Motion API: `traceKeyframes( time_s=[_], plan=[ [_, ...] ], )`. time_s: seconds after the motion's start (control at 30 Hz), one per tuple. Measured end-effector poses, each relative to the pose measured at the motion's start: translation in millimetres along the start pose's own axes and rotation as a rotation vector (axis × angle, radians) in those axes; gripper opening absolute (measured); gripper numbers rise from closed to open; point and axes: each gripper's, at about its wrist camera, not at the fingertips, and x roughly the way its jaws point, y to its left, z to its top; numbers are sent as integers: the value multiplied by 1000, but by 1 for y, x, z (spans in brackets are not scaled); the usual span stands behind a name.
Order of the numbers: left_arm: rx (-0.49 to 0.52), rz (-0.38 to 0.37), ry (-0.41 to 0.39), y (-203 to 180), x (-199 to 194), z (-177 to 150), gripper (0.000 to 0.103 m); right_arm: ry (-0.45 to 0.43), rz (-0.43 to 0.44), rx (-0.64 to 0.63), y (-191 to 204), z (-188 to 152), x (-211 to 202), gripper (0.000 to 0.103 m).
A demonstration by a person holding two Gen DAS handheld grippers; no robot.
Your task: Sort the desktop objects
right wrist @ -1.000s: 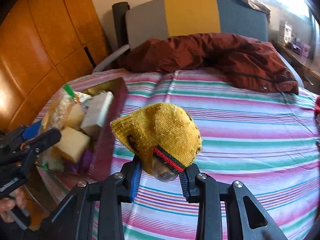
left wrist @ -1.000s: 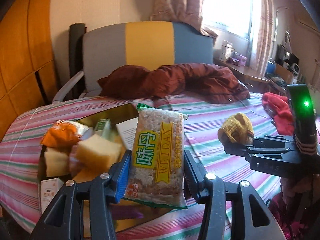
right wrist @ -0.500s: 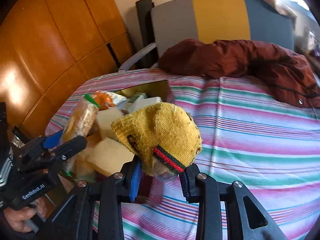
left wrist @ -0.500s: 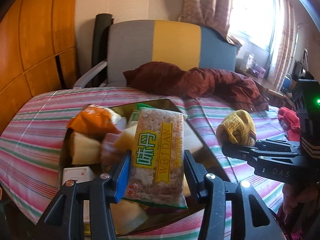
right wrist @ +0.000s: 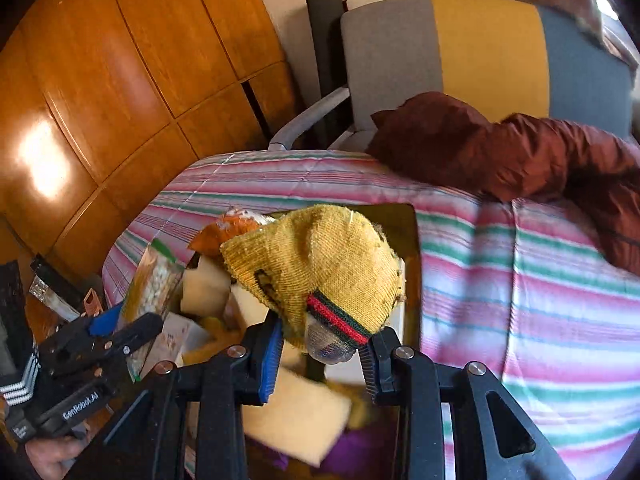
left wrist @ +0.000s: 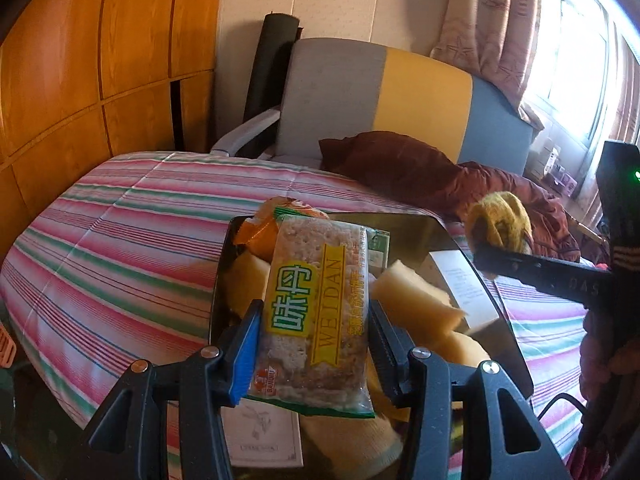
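Snack pack, long axis upright, is gripped between the left gripper's fingers above the box, while the right gripper, just beside, clamps a yellow knit cover over the same box.

Daylight pours in from the window, which is blown out to white at the upper right of the left wrist view, leaving warm light across the room. In the right wrist view a glare spot shines on the wooden panels far left of the window side. Both fisheye pictures bend straight lines and darken toward the corners, and the sponge blocks look motion-blurred.
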Motion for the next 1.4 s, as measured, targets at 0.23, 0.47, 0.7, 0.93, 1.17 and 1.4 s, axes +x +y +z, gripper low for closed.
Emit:
traceKeyframes(
  time_s=[0.23, 0.47, 0.7, 0.93, 1.17, 1.4],
  plan=[
    [34, -45, 59, -15, 31, 5, 53, 32, 34, 13, 7, 27, 35, 43],
    [28, -60, 83, -19, 46, 2, 63, 88, 13, 27, 5, 30, 68, 50],
    [-12, -62, 60, -10, 30, 0, 64, 86, -4, 7, 3, 17, 62, 50],
    [5, -19, 20, -13, 7, 3, 64, 53, -17, -11, 13, 5, 43, 54],
    [7, 28, -12, -16, -19, 5, 73, 2, -61, -56, 33, -12, 15, 64],
    [21, 49, -38, -22, -38, 1, 83, -6, -108, -92, 46, -38, -1, 68]
  ],
)
